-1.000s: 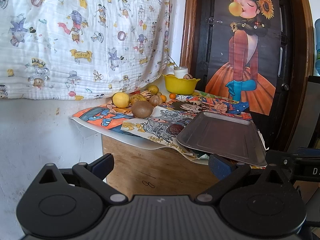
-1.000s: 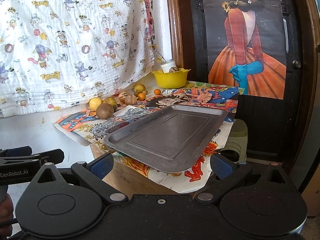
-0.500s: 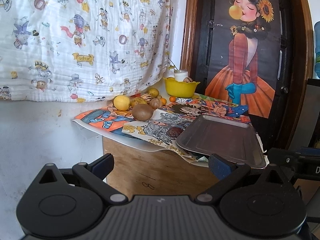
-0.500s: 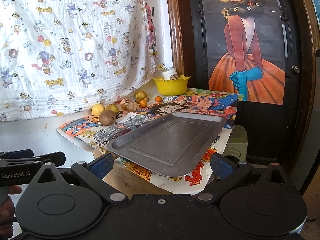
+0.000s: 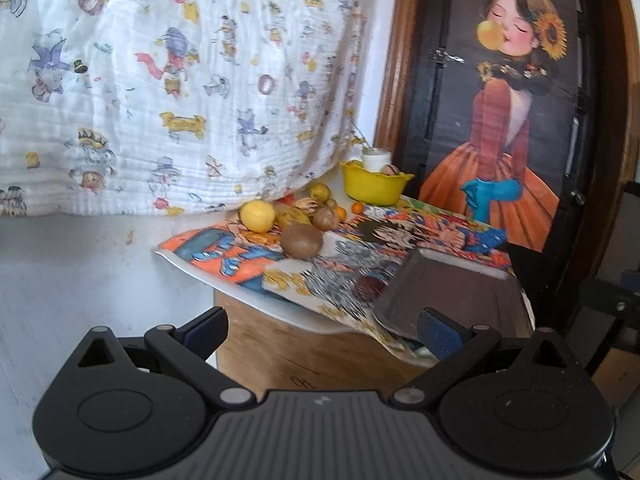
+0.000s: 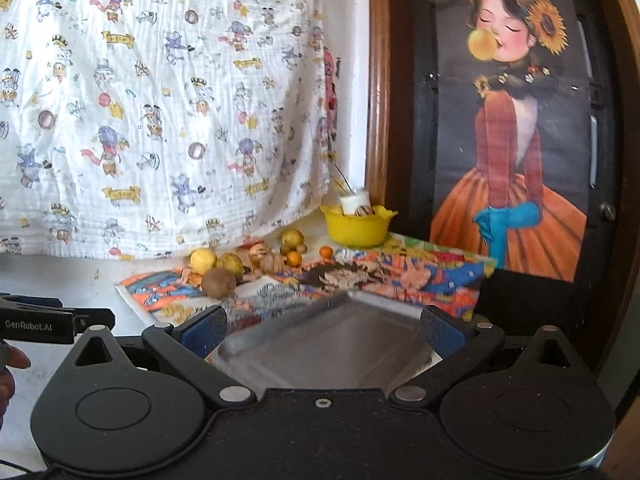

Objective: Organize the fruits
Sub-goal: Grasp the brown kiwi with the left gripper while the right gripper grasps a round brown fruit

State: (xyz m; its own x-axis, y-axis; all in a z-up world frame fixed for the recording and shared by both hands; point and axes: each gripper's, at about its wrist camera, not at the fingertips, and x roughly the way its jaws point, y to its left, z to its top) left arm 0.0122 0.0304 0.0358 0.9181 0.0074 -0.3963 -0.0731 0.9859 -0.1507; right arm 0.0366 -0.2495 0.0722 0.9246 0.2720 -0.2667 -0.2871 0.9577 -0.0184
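Several fruits lie at the back left of a small table: a yellow lemon (image 5: 257, 216), a brown kiwi (image 5: 301, 240), small oranges (image 6: 294, 258) and others. A yellow bowl (image 5: 374, 188) stands at the back corner and holds a white cup. A dark metal tray (image 6: 332, 350) rests on the near side of the table. My left gripper (image 5: 322, 326) hangs open below the table's front edge, holding nothing. My right gripper (image 6: 324, 326) is open just in front of the tray, with the tray seen between its fingers.
A bright cartoon-print cloth (image 6: 400, 276) covers the wooden table (image 5: 288, 348). A patterned white sheet (image 5: 180, 80) hangs on the wall behind. A dark door with a poster of a girl (image 6: 516, 140) stands to the right. The left gripper's handle (image 6: 40, 322) shows at the left edge.
Both cameras have tilted and shifted: the table sits lower in both views. The tray now lies right between my right gripper's fingers. The fruits have not moved.
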